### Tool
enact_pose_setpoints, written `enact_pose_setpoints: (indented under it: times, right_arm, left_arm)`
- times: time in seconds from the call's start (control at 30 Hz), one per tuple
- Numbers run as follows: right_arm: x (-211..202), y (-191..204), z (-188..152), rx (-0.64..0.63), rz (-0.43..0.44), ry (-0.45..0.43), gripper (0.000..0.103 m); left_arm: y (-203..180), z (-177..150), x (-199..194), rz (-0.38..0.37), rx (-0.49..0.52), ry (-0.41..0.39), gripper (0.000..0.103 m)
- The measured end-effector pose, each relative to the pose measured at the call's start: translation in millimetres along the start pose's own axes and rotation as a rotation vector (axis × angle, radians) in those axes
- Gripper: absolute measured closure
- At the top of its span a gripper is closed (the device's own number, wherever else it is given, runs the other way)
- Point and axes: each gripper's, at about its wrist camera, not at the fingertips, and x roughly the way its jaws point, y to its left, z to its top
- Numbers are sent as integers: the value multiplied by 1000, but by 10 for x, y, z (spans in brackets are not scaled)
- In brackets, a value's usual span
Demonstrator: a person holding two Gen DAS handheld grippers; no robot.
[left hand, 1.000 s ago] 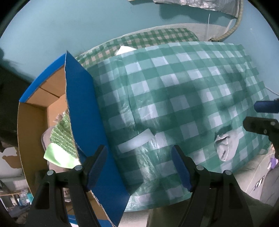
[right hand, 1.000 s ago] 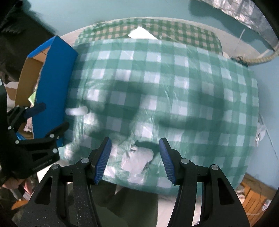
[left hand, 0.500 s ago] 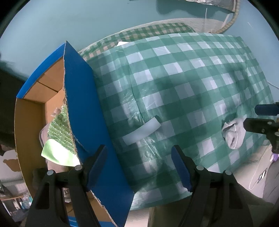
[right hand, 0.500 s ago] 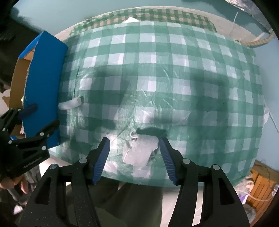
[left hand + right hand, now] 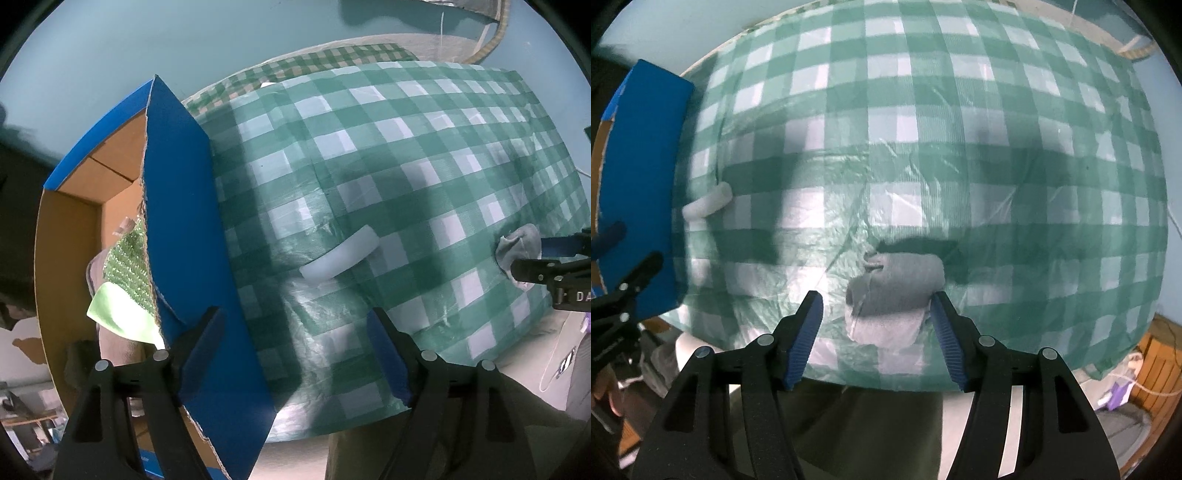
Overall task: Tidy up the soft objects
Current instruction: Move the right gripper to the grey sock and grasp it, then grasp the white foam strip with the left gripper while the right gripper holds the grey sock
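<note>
— Room, what's listed?
— Teal floor (image 5: 155, 48); table under a green-and-white checked cloth (image 5: 424, 155), shiny where light falls. A second, smaller-checked cloth (image 5: 332, 61) behind it.
— And the corner?
— Wooden crate (image 5: 1156, 365) by the table's edge.

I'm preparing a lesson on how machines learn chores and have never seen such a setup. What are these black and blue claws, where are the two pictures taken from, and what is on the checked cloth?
Each claw is a hand-held two-finger gripper; a person carries one in each hand. Each picture comes from a camera on a gripper, looking along its fingers. The left gripper, jaws opening and empty, hovers near a white foam piece and a blue cardboard box already holding soft items. The right gripper hangs open over a grey rolled sock on the green checked tablecloth, not gripping it yet.
</note>
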Motion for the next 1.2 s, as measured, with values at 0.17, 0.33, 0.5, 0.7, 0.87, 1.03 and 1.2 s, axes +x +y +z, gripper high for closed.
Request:
enact_pose_setpoints:
  times: [0.17,0.33,0.5,0.7,0.87,1.03,1.2]
  right_arm:
    - [146,-83,-15,35,-1,17,43]
    - [274,-235,-64,58,4,27,43]
    - [338,-273,-129,24,4,25,45]
    - [325,-222,-167,-13,-6,-11,72]
    - [247,-257,-127,-20,9,-34,73]
    - [208,-270,-77,-25,15,-40,73]
    - [248,-237,10,-35,21,-47,73]
  left_arm:
    - [9,8,2,-19,11,-1,22]
    - [-119,54,-19,-58,76,-28,22]
    - [-253,175,87,-43,149,-23,22]
    - [-266,319,305,-53,151,35,22]
    - [-242,373,395,-76,153,43,22]
    - [-213,417,558,-61,169,72,22]
    - [-210,446,661,-58,174,76,28]
